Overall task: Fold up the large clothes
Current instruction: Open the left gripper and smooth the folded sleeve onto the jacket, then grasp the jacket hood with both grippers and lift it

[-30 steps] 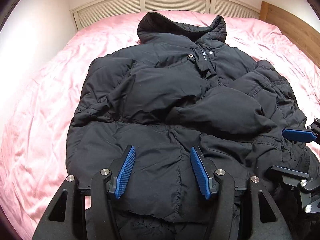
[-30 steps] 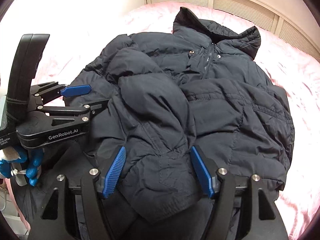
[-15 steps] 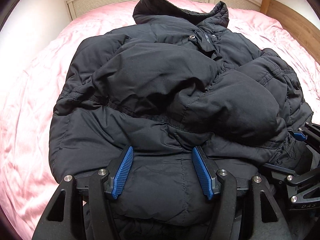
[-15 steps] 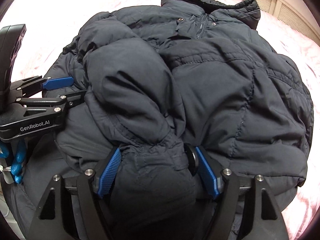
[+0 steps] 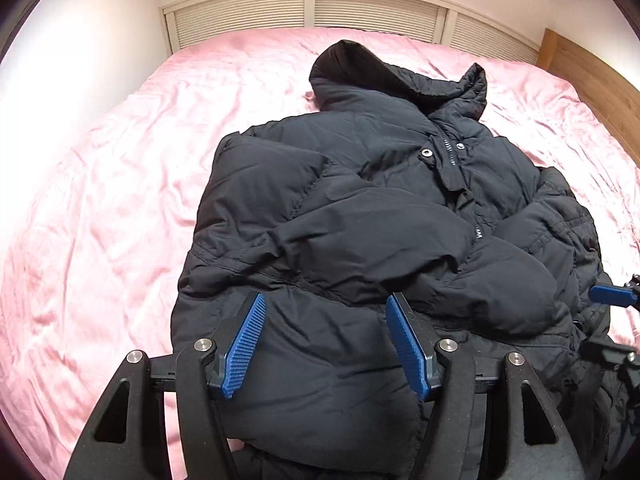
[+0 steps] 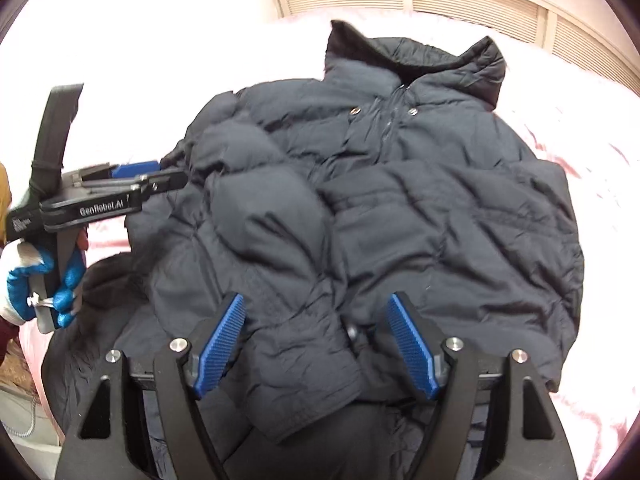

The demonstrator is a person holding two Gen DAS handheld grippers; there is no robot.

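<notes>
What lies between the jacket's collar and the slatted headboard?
Only bare pink sheet lies between the collar and the slatted headboard; the left wrist view shows this best.

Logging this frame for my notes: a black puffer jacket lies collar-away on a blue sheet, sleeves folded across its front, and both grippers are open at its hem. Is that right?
One thing is off: the sheet is pink, not blue, as the left wrist view shows. The rest holds: the black jacket lies collar-away, sleeves folded across its front, with the left gripper and right gripper open at its hem.
</notes>
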